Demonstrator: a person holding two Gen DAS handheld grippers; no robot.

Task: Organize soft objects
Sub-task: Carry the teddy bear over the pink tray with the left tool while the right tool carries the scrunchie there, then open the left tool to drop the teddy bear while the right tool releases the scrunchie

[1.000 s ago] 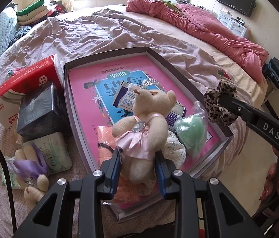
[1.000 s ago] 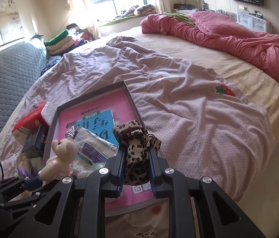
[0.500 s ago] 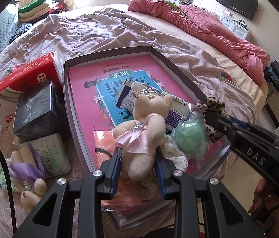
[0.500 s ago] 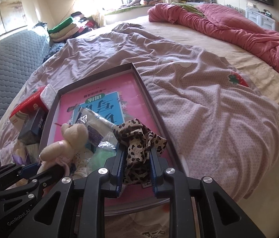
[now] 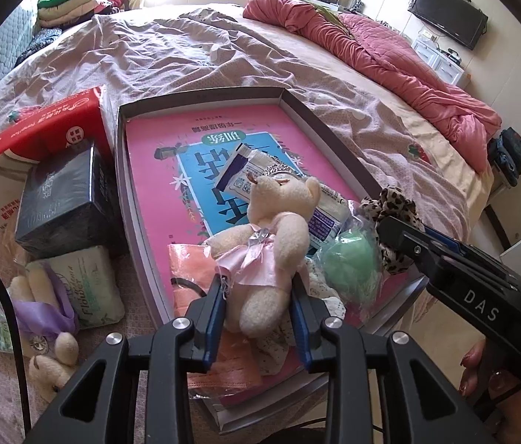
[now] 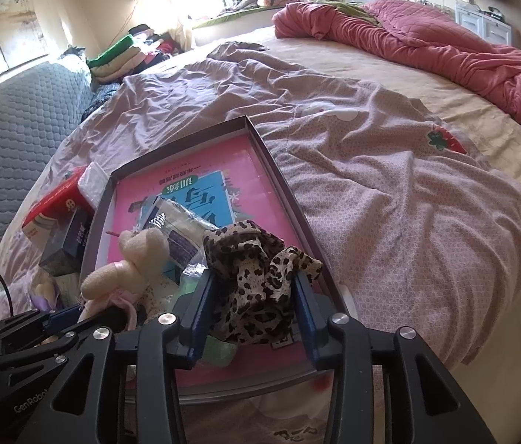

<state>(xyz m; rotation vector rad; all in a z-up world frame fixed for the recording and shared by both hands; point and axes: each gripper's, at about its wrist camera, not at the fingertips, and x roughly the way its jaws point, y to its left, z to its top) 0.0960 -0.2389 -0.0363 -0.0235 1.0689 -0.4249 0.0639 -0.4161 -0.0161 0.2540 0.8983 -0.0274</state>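
While the left gripper [image 5: 258, 301] clamps the cream teddy bear [image 5: 273, 244] over the box [image 5: 319, 120], the right gripper [image 6: 256, 307], at the bear's three o'clock, has just been opening. Its jaws stand apart with the leopard scrunchie [image 6: 256, 277] loose between them, above the box's six o'clock end.

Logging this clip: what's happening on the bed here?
A person works two handheld tools over a shallow box on the bed. The left tool grips a cream teddy bear above the box. The right tool has just been opening around a leopard-print scrunchie, which sits between its pads at the box's near corner.
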